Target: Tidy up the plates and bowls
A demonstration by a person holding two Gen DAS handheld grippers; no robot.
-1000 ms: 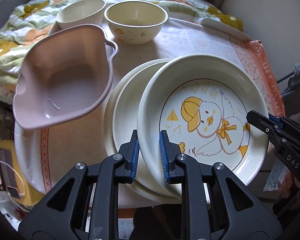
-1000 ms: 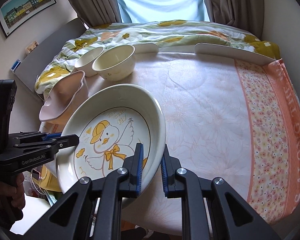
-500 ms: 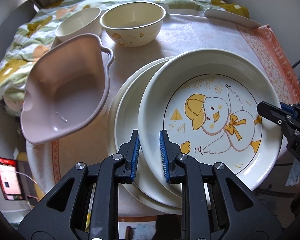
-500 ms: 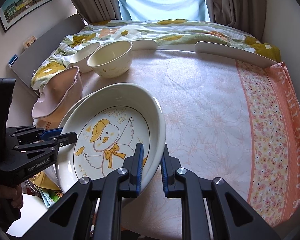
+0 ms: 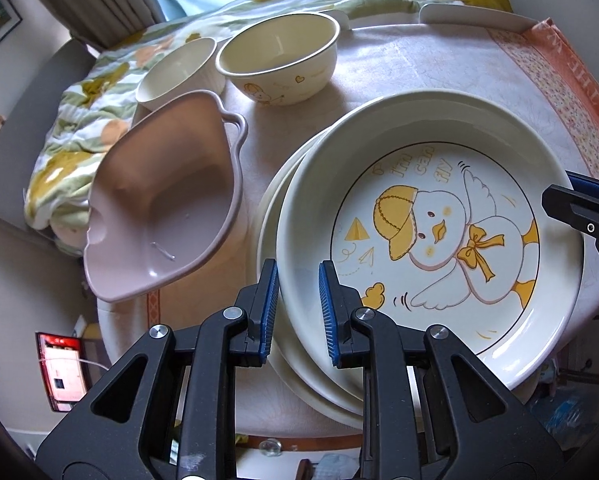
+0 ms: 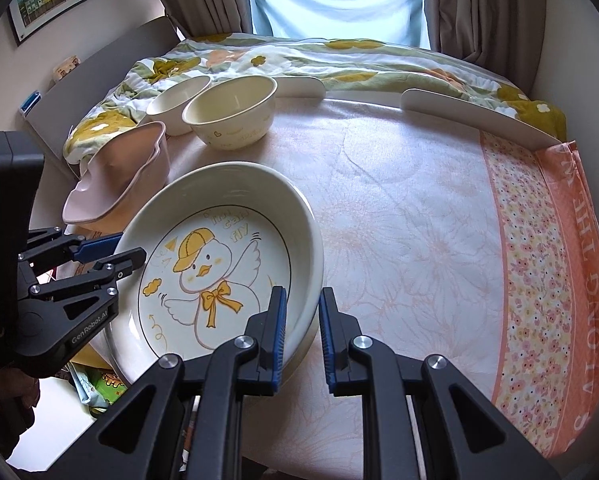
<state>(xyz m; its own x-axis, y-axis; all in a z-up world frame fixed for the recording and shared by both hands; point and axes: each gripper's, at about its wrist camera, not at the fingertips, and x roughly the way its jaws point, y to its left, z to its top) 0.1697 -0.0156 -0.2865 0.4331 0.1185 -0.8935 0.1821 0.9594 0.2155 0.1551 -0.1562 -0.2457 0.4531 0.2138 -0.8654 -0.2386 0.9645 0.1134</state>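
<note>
A cream duck plate (image 5: 431, 236) lies on top of a stack of plain cream plates (image 5: 271, 216) near the table's front edge; it also shows in the right wrist view (image 6: 219, 276). My left gripper (image 5: 298, 300) straddles its near-left rim with jaws slightly apart. My right gripper (image 6: 302, 324) straddles the opposite rim, jaws parted wider than the rim. A pink handled dish (image 5: 167, 200) sits left of the stack. Two cream bowls, a larger one (image 5: 279, 64) and a smaller one (image 5: 179, 72), stand behind it.
The round table has a floral cloth (image 6: 419, 220) with an orange border (image 6: 559, 280) at right. White edge guards (image 6: 475, 116) line its far side. A quilted bed (image 6: 299, 56) lies beyond, and a red device (image 5: 61, 368) is on the floor at left.
The duck plate has come down onto the stack. Both grippers' jaws have widened slightly around its rim. The left view has shifted a little to the right.
</note>
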